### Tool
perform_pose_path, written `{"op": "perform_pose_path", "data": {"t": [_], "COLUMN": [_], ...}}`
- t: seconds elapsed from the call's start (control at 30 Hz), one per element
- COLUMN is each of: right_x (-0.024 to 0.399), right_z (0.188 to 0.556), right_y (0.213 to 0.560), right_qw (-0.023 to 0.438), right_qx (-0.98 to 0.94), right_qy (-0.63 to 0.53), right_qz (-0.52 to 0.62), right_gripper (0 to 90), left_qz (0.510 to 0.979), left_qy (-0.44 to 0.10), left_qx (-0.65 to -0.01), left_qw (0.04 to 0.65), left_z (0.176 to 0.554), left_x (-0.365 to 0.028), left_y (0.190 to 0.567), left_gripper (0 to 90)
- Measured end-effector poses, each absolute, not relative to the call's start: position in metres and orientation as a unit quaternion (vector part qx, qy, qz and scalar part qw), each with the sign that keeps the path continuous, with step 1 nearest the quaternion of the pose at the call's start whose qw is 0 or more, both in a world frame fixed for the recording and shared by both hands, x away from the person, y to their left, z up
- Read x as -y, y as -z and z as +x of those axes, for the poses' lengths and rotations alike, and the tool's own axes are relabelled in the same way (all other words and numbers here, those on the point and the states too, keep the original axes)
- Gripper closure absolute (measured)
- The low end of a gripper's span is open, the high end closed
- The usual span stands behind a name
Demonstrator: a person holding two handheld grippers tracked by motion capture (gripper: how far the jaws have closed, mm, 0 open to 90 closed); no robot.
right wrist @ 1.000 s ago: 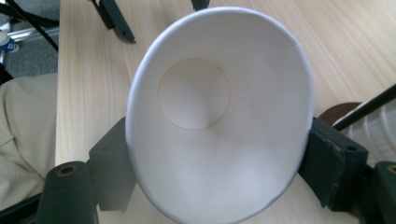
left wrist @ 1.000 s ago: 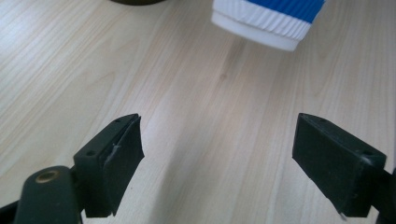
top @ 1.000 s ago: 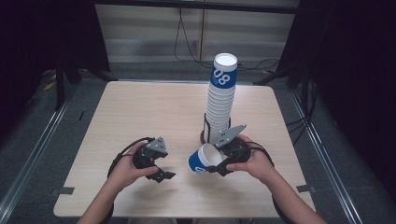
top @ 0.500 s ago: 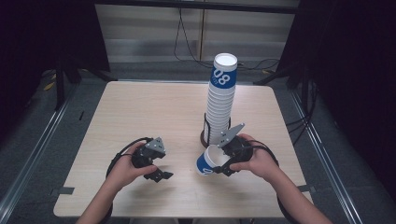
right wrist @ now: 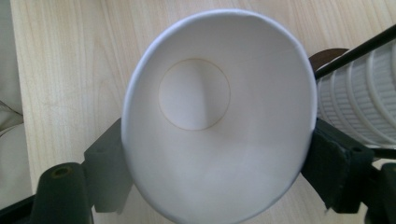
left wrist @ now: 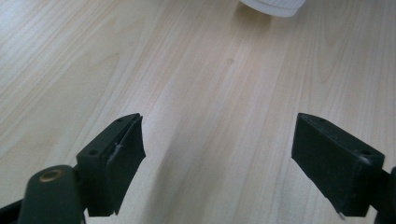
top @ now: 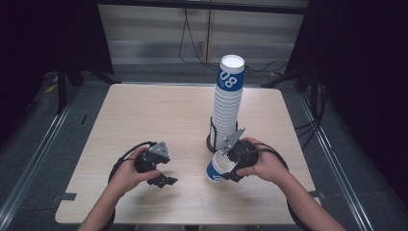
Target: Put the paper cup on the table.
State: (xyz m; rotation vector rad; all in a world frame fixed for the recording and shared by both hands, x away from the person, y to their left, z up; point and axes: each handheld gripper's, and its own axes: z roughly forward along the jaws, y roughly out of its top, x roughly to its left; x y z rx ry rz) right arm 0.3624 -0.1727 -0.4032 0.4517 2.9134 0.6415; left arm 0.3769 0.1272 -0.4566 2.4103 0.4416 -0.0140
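A tall stack of white ribbed paper cups [top: 228,103], the top one blue with "08", stands in a black wire holder at the table's middle right. Just in front of it my right gripper [top: 225,167] is shut on a single blue-and-white cup [top: 215,169], held low over the table with its base downward. In the right gripper view the jaws squeeze the cup [right wrist: 210,116] at its rim, bending the mouth to an oval, and the stack [right wrist: 359,107] lies close beside it. My left gripper [top: 161,179] rests at the front left, open [left wrist: 217,154] over bare wood.
The light wooden table [top: 159,110] ends close in front of both hands. A white rounded edge [left wrist: 273,5] shows at the top of the left gripper view. Cables trail from both grippers, and dark floor with metal rails surrounds the table.
The right gripper has turned the single cup from lying sideways to nearly upright and shifted it slightly right and down. The left hand has stayed where it was.
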Motion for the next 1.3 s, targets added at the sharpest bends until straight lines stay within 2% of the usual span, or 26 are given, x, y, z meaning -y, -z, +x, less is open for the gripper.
{"op": "perform_pose_path", "data": {"t": [0.63,1.3], "right_x": [0.161,0.150], "right_z": [0.363,0.363], "right_y": [0.408,0.412], "right_qw": [0.062,0.079], "right_qx": [-0.981,-0.982], "right_qy": [-0.145,-0.147], "right_qz": [0.109,0.093], "right_gripper": [17.7,16.0], "left_qz": [0.926,0.930], "left_qy": [0.011,0.012], "left_qx": [-0.171,-0.164], "left_qw": [0.336,0.329], "left_z": [0.376,0.375], "left_x": [-0.130,-0.132], "left_y": [0.460,0.461], "left_gripper": [17.0,17.1]}}
